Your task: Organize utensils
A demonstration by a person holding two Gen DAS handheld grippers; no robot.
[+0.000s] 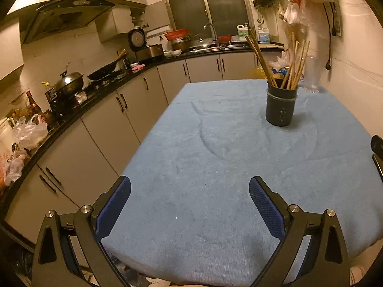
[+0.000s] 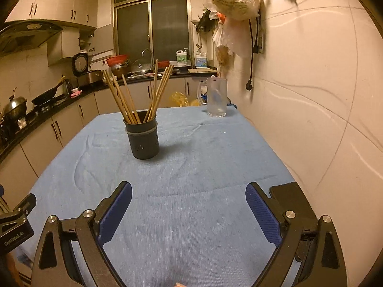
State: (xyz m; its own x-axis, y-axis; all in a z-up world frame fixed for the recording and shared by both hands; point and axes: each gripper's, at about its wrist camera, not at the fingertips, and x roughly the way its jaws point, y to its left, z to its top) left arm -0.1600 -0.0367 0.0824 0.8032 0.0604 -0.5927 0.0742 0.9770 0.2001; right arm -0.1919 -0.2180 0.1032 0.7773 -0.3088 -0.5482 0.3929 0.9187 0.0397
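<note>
Both cameras sit low at the near end of the table (image 1: 215, 143), each looking forward and slightly down along its own gripper's fingers. The left view stands toward the table's left side, taking in the kitchen counter (image 1: 95, 91); the right view stands nearer the wall (image 2: 311, 95). Both share the blue cloth, the chopstick holder (image 1: 281, 106) (image 2: 143, 141), the clear jug (image 2: 216, 98) and the far window (image 2: 150, 28).

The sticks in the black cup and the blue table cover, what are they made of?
The chopsticks look like plain wood or bamboo: tan and matte. The black cup seems plastic, dull with small holes. The blue cover looks like soft towel cloth, fuzzy and wrinkled.
</note>
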